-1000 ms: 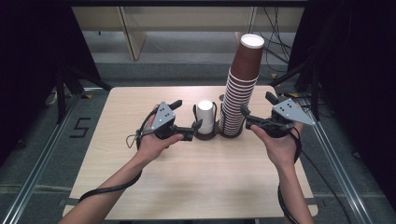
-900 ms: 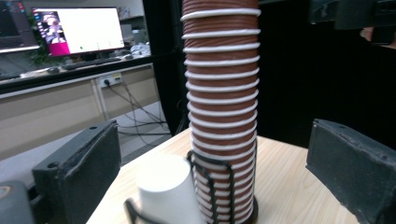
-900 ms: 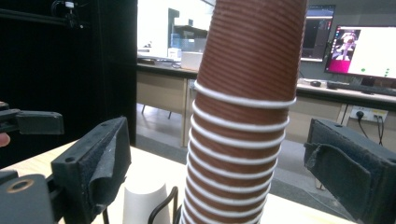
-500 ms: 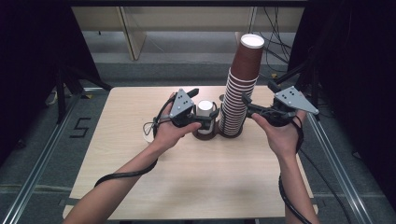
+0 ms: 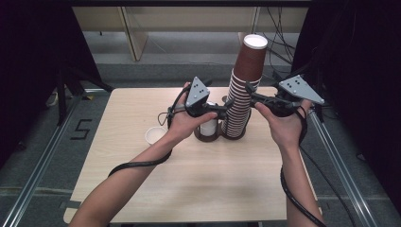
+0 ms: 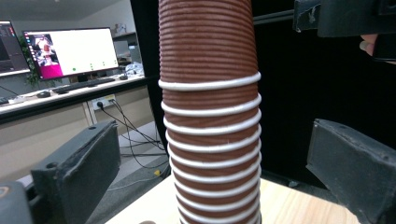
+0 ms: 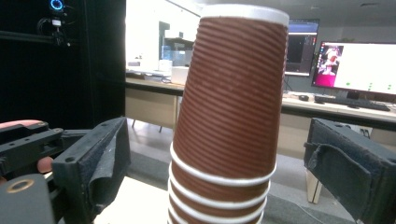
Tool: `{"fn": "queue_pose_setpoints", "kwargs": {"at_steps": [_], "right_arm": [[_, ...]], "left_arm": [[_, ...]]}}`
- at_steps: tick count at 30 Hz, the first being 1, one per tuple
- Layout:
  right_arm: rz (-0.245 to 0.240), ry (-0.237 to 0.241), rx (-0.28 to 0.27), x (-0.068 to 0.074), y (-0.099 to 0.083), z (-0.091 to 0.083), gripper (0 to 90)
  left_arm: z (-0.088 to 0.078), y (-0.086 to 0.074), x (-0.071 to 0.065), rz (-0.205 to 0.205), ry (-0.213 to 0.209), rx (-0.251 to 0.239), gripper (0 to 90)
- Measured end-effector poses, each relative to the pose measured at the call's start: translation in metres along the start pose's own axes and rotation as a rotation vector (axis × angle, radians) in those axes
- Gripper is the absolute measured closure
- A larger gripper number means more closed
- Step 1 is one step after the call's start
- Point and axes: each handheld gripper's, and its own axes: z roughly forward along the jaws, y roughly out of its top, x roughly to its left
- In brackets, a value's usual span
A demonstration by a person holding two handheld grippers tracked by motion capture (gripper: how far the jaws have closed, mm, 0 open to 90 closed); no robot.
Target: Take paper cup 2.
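Note:
A tall stack of brown ribbed paper cups [image 5: 239,101] stands on the wooden table [image 5: 198,189], leaning slightly, its top cup [image 5: 253,49] showing a white rim. My left gripper [image 5: 225,109] reaches in from the left at mid height. In the left gripper view the stack [image 6: 210,116] rises between the open jaws of my left gripper [image 6: 210,182], apart from both. My right gripper [image 5: 249,92] comes in from the right, higher up. Its view shows the top cup [image 7: 233,93] between the wide-open jaws of my right gripper [image 7: 219,158].
A white cup [image 5: 208,126] sits in a dark cup holder [image 5: 207,137] left of the stack's base. Another small white cup [image 5: 154,135] stands on the table farther left. Desks with lit monitors [image 7: 359,65] lie beyond the table.
Both grippers rose and closed in on the stack from either side. The left hand moved right, uncovering the small white cup on the table.

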Motion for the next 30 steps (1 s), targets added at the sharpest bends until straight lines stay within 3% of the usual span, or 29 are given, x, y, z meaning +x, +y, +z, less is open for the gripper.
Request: {"fn": "queue_pose_setpoints", "kwargs": {"at_steps": [9,16,18,30], "right_arm": [[0.004,-0.007,-0.004,-0.002,0.007,0.002,8.1],[0.016,-0.011,-0.014,-0.006,0.010,0.005,8.1],[0.008,-0.013,-0.017,-0.007,0.011,0.007,8.1],[0.008,-0.016,-0.006,-0.008,0.017,0.017,8.1]], "left_arm": [[0.019,0.006,-0.002,-0.003,0.002,-0.031,2.3],[0.030,0.003,-0.002,-0.040,-0.029,-0.065,2.1],[0.033,0.003,-0.002,-0.034,-0.013,-0.063,2.4],[0.051,-0.002,-0.001,-0.024,-0.006,-0.028,2.5]]}}
